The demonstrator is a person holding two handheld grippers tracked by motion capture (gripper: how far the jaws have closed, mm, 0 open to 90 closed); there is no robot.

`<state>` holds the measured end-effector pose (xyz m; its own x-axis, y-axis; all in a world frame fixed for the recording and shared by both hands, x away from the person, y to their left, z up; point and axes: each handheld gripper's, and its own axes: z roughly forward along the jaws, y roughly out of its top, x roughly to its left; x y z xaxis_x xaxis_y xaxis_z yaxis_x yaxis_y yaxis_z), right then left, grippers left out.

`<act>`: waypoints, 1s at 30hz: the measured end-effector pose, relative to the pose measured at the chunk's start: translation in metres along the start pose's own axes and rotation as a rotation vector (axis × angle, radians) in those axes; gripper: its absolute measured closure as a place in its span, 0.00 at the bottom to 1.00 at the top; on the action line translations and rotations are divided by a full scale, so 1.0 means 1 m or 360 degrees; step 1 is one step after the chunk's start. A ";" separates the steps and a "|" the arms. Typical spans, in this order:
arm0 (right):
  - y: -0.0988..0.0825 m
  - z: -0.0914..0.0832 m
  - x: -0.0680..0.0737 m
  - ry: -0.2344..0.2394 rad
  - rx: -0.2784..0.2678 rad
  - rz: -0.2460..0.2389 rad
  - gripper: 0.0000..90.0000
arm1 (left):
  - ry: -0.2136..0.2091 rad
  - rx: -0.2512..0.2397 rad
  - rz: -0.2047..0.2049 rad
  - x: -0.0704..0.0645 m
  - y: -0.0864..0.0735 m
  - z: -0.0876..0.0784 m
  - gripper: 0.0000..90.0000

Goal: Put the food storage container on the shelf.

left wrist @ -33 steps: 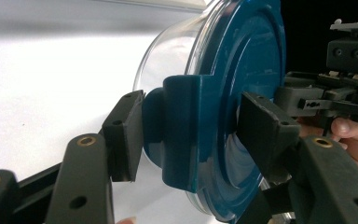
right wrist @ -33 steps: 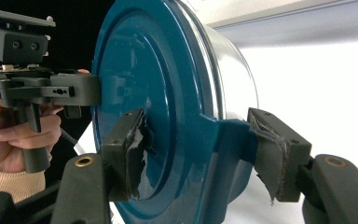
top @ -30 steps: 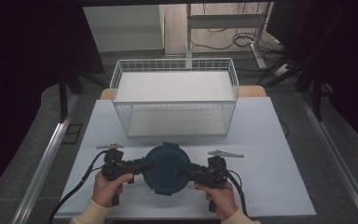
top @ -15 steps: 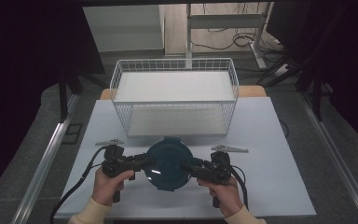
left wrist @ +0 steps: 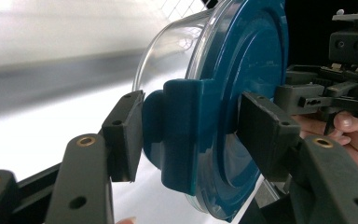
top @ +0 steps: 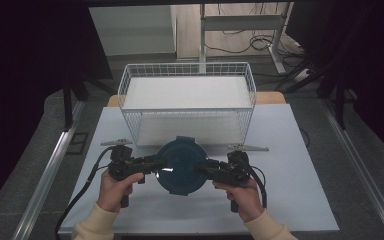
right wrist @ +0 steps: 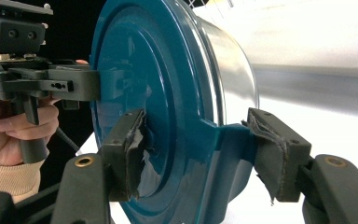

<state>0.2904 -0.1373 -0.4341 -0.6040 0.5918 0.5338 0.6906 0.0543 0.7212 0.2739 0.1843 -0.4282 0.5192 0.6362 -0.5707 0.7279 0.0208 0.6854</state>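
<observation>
A: Where was the round clear plastic container with the dark teal lid (top: 181,166) at that moment?

B: It was held between the two hand-held grippers, over the near part of the white table (top: 300,195), just in front of the white wire basket (top: 187,102). From the high view its lid faced upward — the teal disc sat midway between the person's hands.

A: State of the left gripper (top: 152,163)?

B: Its jaws were clamped on the container's left side. In the left gripper view one pad pressed against the teal latch tab (left wrist: 179,135) on the outer side, and the other pad pressed on the flat face of the lid. The clear bowl of the container extended away behind the lid.

A: And the right gripper (top: 205,170)?

B: Clamped likewise, on the opposite edge. In the right gripper view one pad lay against the lid's face and the other against the latch tab (right wrist: 230,140) at the bowl side. The padding on both jaws looked worn and frayed — loose shreds hung from it.

A: Anything else on the table?

B: The basket stood at the far half of the table, with a white liner inside. Each gripper trailed a black cable (top: 82,192) toward the near edge.
</observation>
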 end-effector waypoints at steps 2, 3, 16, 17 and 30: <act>0.006 -0.001 0.002 -0.0006 -0.0005 -0.0025 0.44 | -0.0006 -0.0008 0.0001 -0.001 0.005 -0.001 0.48; 0.008 -0.001 0.003 -0.0008 -0.0004 -0.0029 0.44 | -0.0010 -0.0014 0.0001 -0.001 0.008 -0.003 0.48; 0.037 -0.005 0.013 -0.0023 -0.0003 -0.0113 0.44 | -0.0021 -0.0068 0.0016 -0.006 0.029 -0.010 0.47; 0.041 -0.006 0.013 -0.0021 0.0000 -0.0121 0.44 | -0.0018 -0.0070 0.0028 -0.008 0.033 -0.011 0.47; 0.076 -0.011 0.017 -0.0021 -0.0016 -0.0167 0.44 | -0.0022 -0.0122 0.0053 -0.014 0.068 -0.016 0.48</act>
<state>0.3282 -0.1324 -0.3654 -0.6677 0.5936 0.4492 0.6196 0.1087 0.7774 0.3089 0.1890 -0.3663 0.5490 0.6267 -0.5530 0.6741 0.0592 0.7363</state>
